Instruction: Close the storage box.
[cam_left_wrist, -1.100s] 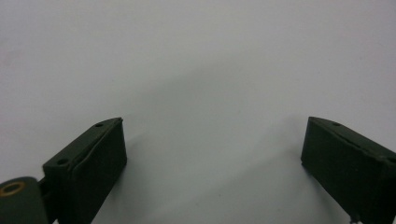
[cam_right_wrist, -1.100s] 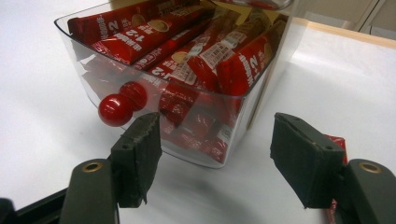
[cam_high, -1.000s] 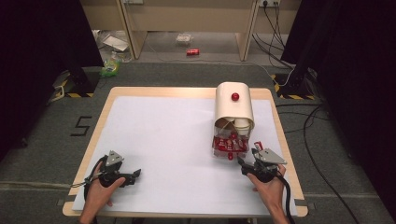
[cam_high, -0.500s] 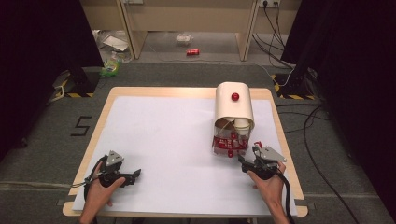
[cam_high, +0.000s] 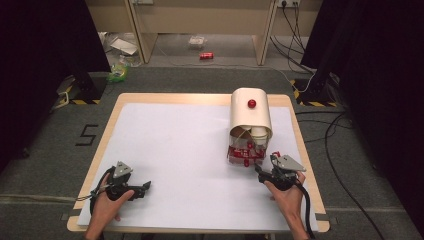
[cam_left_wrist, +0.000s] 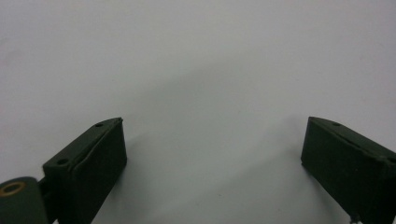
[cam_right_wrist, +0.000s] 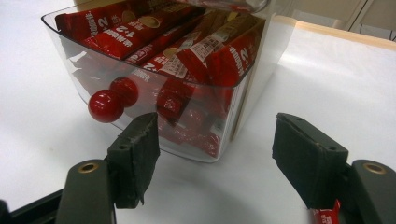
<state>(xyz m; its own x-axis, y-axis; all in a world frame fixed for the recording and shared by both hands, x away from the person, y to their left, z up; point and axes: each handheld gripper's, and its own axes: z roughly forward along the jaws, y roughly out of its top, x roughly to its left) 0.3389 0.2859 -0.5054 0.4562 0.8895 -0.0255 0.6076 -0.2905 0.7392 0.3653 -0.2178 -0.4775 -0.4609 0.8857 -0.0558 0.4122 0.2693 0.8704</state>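
A cream box (cam_high: 250, 117) with a red knob (cam_high: 251, 103) on top stands at the table's right, paper cups (cam_high: 258, 134) showing in its open front. A clear drawer (cam_high: 245, 152) full of red sachets (cam_right_wrist: 154, 32) sticks out of its base, with a red ball handle (cam_right_wrist: 105, 105). My right gripper (cam_high: 265, 168) sits just in front of the drawer's right corner, open (cam_right_wrist: 217, 126); the corner lies ahead of its pads, untouched. A scrap of red sachet (cam_right_wrist: 327, 212) shows by its right jaw. My left gripper (cam_high: 145, 186) rests open at the front left over bare white sheet (cam_left_wrist: 215, 126).
A white sheet (cam_high: 185, 150) covers the wooden table (cam_high: 115, 107). Cables run over the floor at the right (cam_high: 335, 130). A red can (cam_high: 206, 55) and litter lie on the floor beyond the table's far edge.
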